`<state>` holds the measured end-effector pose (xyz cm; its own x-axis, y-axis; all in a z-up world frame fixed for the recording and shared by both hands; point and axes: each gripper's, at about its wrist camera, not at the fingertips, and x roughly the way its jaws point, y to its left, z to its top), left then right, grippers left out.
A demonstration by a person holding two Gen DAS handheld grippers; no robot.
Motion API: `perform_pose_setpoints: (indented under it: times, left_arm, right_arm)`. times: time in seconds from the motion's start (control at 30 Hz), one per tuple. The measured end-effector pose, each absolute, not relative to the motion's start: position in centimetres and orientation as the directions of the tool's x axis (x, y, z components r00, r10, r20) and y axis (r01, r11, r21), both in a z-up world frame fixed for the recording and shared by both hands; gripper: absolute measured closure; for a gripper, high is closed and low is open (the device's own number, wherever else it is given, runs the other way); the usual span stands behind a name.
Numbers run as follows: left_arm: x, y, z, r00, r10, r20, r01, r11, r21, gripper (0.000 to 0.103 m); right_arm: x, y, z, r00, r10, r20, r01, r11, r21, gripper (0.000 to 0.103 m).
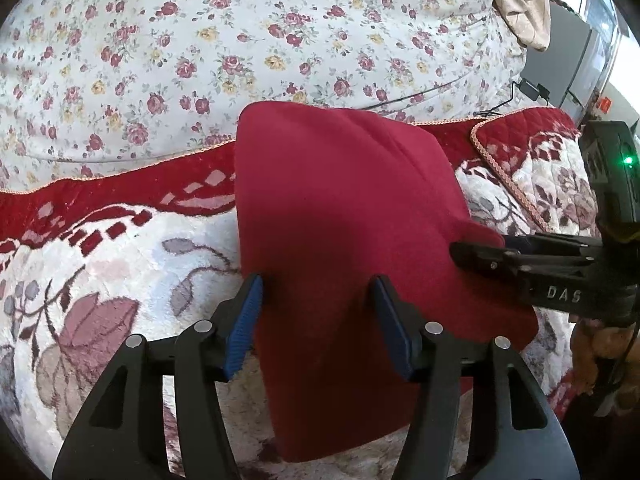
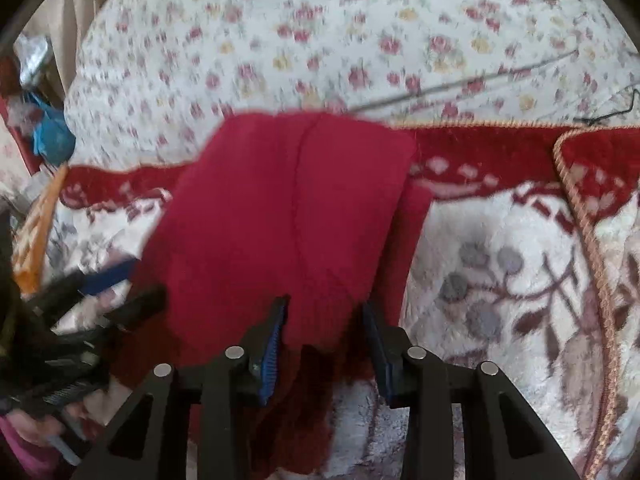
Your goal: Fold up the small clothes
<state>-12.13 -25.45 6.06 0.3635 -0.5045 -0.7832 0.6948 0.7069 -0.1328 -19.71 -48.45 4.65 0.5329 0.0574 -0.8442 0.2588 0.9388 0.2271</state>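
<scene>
Both grippers — left gripper [image 1: 318, 312], right gripper [image 2: 324, 332] — jaws open over red garment [image 1: 340, 200] on plush blanket [image 1: 120, 264]; should pinch matching corners before folding.

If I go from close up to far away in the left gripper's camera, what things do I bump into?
left gripper → red garment → red border of the plush blanket → flowery bedsheet → beige cloth at the far top right.

folded red garment [image 1: 344, 216] lies flat on floral blanket [image 1: 120, 264].
</scene>
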Motion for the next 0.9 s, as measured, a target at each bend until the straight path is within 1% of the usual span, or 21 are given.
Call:
perform_pose_setpoints:
  times: [0.07,0.13,0.2,0.23,0.27,0.3,0.33,0.43,0.53,0.63,0.7,0.73,0.77,0.83,0.87,0.9]
  left_arm:
    - [-11.7,-25.2,6.2,0.337,-0.521,-0.784,0.694,0.701,-0.167,0.044]
    - [-10.7,-24.8,6.5,0.289,-0.557,-0.778,0.685,0.688,-0.238,0.04]
    - [-9.8,-24.5,6.7,0.262,-0.587,-0.766,0.666,0.684,-0.297,0.035]
    - [-8.9,-24.2,6.8,0.246,-0.61,-0.753,0.649,0.681,-0.34,0.033]
    - [-8.5,-24.1,6.9,0.239,-0.622,-0.746,0.64,0.679,-0.361,0.032]
    - [-7.8,-24.0,6.9,0.229,-0.641,-0.733,0.626,0.673,-0.394,0.031]
    - [-7.3,-24.1,6.7,0.217,-0.653,-0.725,0.619,0.667,-0.415,0.03]
    - [-5.9,-24.7,5.5,0.152,-0.675,-0.722,0.599,0.644,-0.476,0.023]
    - [-4.6,-25.3,3.7,0.106,-0.686,-0.72,0.563,0.639,-0.525,0.018]
    - [-3.5,-25.8,1.8,0.017,-0.716,-0.698,0.509,0.607,-0.611,0.018]
    - [-3.3,-26.0,1.9,0.016,-0.724,-0.69,0.507,0.601,-0.618,0.019]
    - [-3.4,-26.0,2.2,0.017,-0.722,-0.692,0.511,0.601,-0.615,0.023]
    - [-3.5,-25.9,2.4,0.021,-0.72,-0.693,0.512,0.603,-0.612,0.028]
    - [-3.6,-25.1,3.1,0.012,-0.738,-0.674,0.498,0.589,-0.636,0.046]
    - [-3.6,-24.7,3.5,0.003,-0.747,-0.665,0.488,0.582,-0.65,0.048]
    - [-3.7,-24.2,3.9,0.0,-0.75,-0.661,0.48,0.58,-0.658,0.049]
  right_arm:
    - [-19.7,-49.0,4.6,0.542,0.086,-0.836,0.274,0.922,0.273,0.065]
    - [-19.8,-49.3,5.0,0.546,0.106,-0.831,0.269,0.917,0.294,0.065]
    - [-20.0,-50.1,5.6,0.574,0.131,-0.808,0.274,0.9,0.34,0.06]
    - [-20.1,-50.5,5.7,0.585,0.134,-0.8,0.283,0.891,0.356,0.049]
    - [-20.1,-51.1,5.6,0.595,0.13,-0.793,0.3,0.88,0.369,0.031]
    - [-19.9,-51.4,5.3,0.596,0.127,-0.793,0.313,0.872,0.375,0.023]
    - [-19.6,-52.1,4.8,0.603,0.144,-0.785,0.319,0.858,0.402,0.018]
    - [-18.8,-54.0,3.3,0.635,0.227,-0.739,0.314,0.797,0.515,0.018]
    - [-17.6,-54.8,1.7,0.654,0.316,-0.687,0.287,0.737,0.612,0.017]
    - [-16.5,-53.9,1.4,0.658,0.346,-0.669,0.23,0.754,0.616,0.015]
    - [-15.7,-53.3,1.2,0.655,0.377,-0.655,0.197,0.751,0.63,0.015]
    - [-15.5,-53.2,1.1,0.654,0.381,-0.654,0.194,0.751,0.631,0.016]
    - [-15.3,-52.9,1.1,0.654,0.378,-0.655,0.189,0.757,0.625,0.026]
    - [-15.3,-52.3,1.6,0.672,0.352,-0.651,0.188,0.77,0.61,0.034]
    - [-15.5,-52.0,2.0,0.68,0.345,-0.648,0.189,0.771,0.608,0.041]
    - [-15.8,-51.8,2.7,0.689,0.339,-0.641,0.188,0.771,0.609,0.045]
